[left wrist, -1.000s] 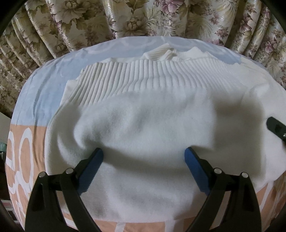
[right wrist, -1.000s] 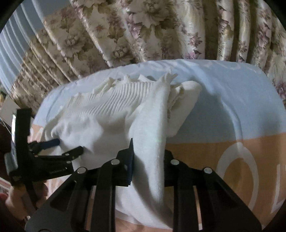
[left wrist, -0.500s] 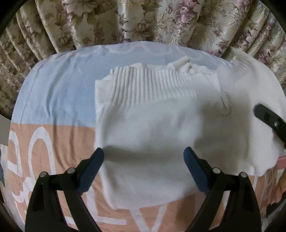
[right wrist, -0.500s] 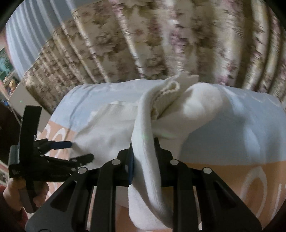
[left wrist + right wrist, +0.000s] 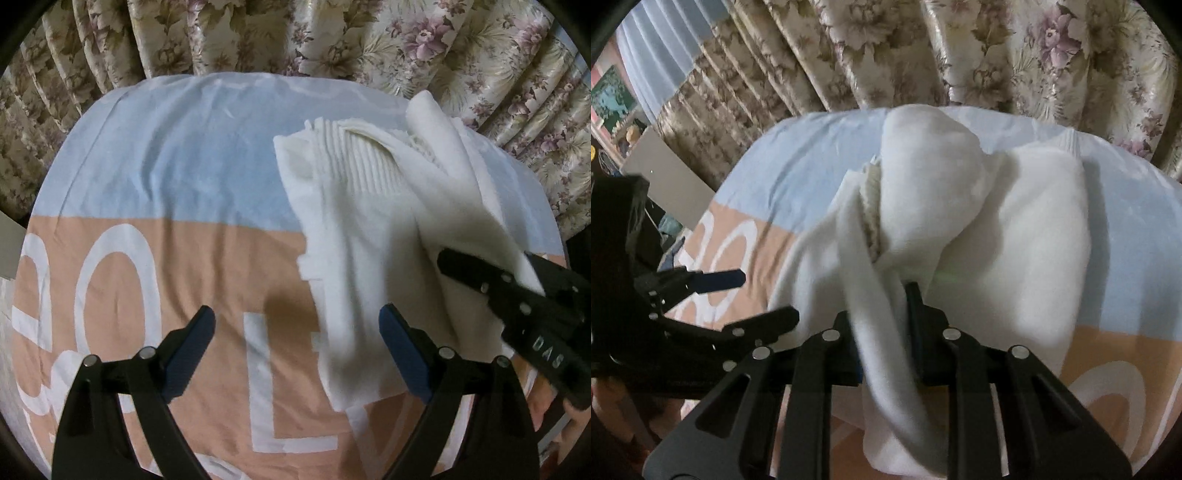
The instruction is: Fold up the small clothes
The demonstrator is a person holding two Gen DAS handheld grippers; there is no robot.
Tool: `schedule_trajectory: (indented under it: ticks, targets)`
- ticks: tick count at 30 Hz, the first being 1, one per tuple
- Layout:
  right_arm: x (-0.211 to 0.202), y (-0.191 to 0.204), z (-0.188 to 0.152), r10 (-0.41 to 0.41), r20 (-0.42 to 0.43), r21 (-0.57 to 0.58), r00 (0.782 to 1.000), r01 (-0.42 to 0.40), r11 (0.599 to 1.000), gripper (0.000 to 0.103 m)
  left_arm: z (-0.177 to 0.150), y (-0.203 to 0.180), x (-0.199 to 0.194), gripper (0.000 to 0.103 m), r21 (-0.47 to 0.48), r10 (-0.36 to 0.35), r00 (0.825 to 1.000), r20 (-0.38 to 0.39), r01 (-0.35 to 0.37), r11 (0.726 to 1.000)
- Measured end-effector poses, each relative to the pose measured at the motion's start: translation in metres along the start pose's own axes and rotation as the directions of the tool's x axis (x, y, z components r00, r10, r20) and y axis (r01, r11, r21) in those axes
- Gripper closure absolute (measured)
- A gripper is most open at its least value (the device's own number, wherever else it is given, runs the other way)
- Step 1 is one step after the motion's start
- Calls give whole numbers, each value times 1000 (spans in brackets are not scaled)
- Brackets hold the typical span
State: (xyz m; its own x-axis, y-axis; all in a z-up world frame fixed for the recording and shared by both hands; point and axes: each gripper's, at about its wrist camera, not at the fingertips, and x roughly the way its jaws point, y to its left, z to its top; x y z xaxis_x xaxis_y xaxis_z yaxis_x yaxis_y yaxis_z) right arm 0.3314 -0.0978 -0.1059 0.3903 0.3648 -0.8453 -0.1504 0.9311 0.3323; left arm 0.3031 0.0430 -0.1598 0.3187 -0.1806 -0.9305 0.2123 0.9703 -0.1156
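Nearest the right wrist camera, a bunched edge of the white garment (image 5: 979, 236) is seen gripped between the fingers of the right claw (image 5: 882, 325), whose jaws are opening slightly with the cloth still between them. The garment, a single piece with a ribbed band, is draped from that claw away toward the far side of the bed (image 5: 166, 155), its long axis running near to far. In the left wrist view the garment (image 5: 351, 240) lies to the right of the left claw (image 5: 295, 343), which is spread wide and holds nothing, only its right finger being over the cloth edge. The right claw is judged the nearer to the work. Counted: one garment, two claws, one bed cover in blue and peach. Floral curtains (image 5: 295, 33) are seen farthest back.
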Motion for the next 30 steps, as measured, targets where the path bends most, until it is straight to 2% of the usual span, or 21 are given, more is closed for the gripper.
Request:
schedule_trajectory:
  ticks: [2,4,7,9,12,17,22,25,26,27,30]
  targets:
    - [-6,1,-1,15,7,14,1000,-15,1000,59,0,2,0,12,0,10,1000,-3,-10,1000]
    - [-18,4,-1,33,17,9,999,-33,999,49,-1,3,-4,12,8,21,1000,4,-21,1000]
    - [-49,10,-7,64,61,-2,996,-64,998,42,-1,6,-12,12,8,31,999,6,-31,999]
    - [-66,5,-14,52,88,-4,995,-52,999,42,-2,6,-22,12,6,28,1000,14,-28,1000]
    - [-84,-17,-26,-17,121,23,993,14,1000,42,0,3,-33,12,15,47,998,34,-47,999]
    - [-78,-68,-43,-119,78,143,990,107,984,42,6,-26,-46,12,13,-25,998,60,24,1000]
    - [-77,-91,-53,-155,67,189,986,140,972,42,11,-80,-40,12,116,-70,996,54,63,991]
    - [-76,-98,-56,-171,60,198,983,156,968,45,11,-104,-25,13,179,-42,998,37,35,983]
    - [-77,-100,-57,-175,64,200,982,159,967,45,11,-108,-18,20,190,-38,999,23,33,981]
    - [-75,-100,-55,-173,64,201,983,157,967,45,11,-109,-11,36,195,-33,999,8,31,980]
    - [-70,-100,-54,-162,63,198,985,146,969,46,9,-105,15,63,171,-26,997,-70,37,985]
